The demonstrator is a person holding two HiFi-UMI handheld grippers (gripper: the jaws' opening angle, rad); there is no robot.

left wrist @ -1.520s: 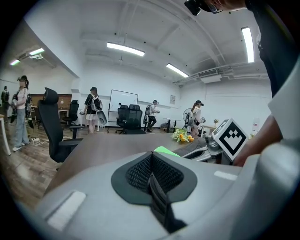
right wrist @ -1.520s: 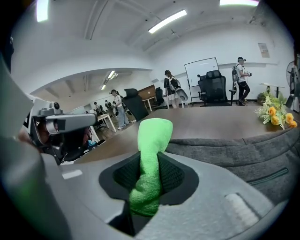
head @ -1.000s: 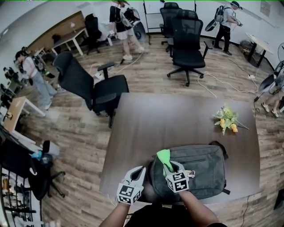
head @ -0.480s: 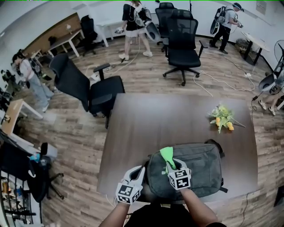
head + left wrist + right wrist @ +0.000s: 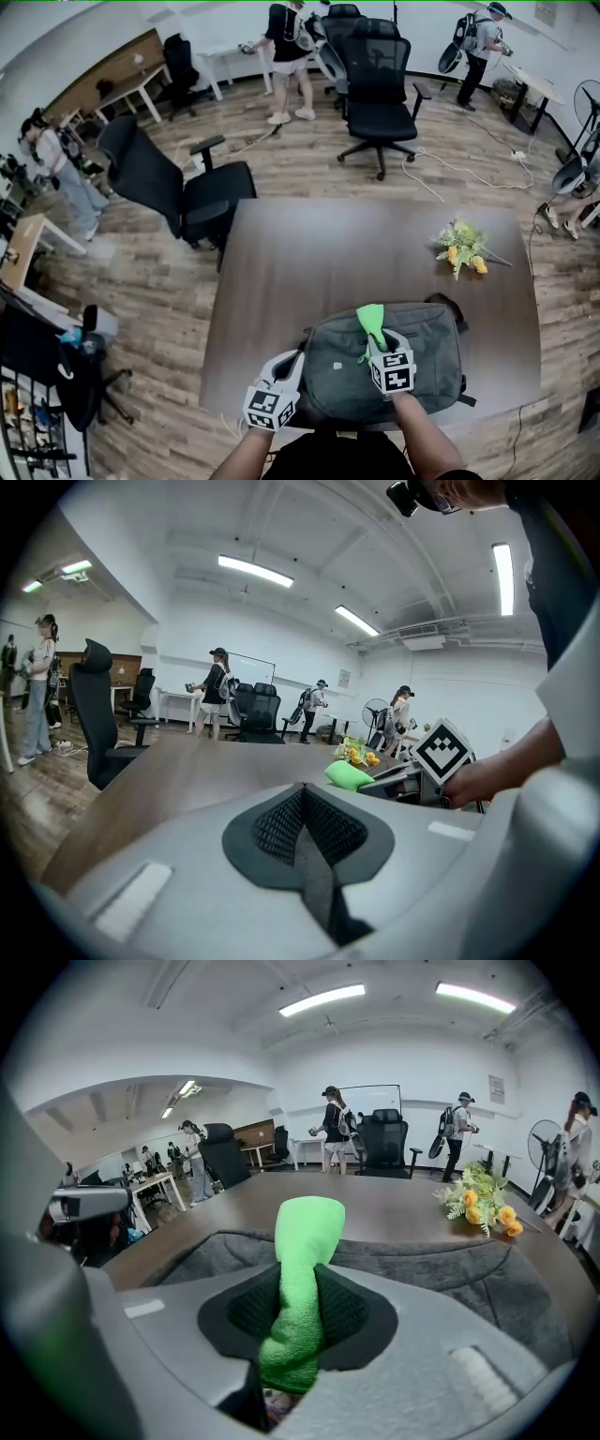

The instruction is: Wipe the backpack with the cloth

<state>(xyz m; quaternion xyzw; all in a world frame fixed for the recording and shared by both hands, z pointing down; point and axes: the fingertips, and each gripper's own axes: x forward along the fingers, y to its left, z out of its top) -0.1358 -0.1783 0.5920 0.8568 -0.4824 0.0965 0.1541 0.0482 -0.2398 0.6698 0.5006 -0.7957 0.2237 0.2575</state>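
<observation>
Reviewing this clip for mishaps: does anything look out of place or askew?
Nothing stands out. The backpack lies flat on the table, the right hand-held gripper clamps the green cloth above it, and the flowers lie apart.

Left tool fills the foreground, jaws pressed together, empty. Past it runs the brown bench. Over on the right comes the right tool, green cloth at its tip, yellow flowers just behind.

Wood floor, black office chairs (strip lights overhead).
</observation>
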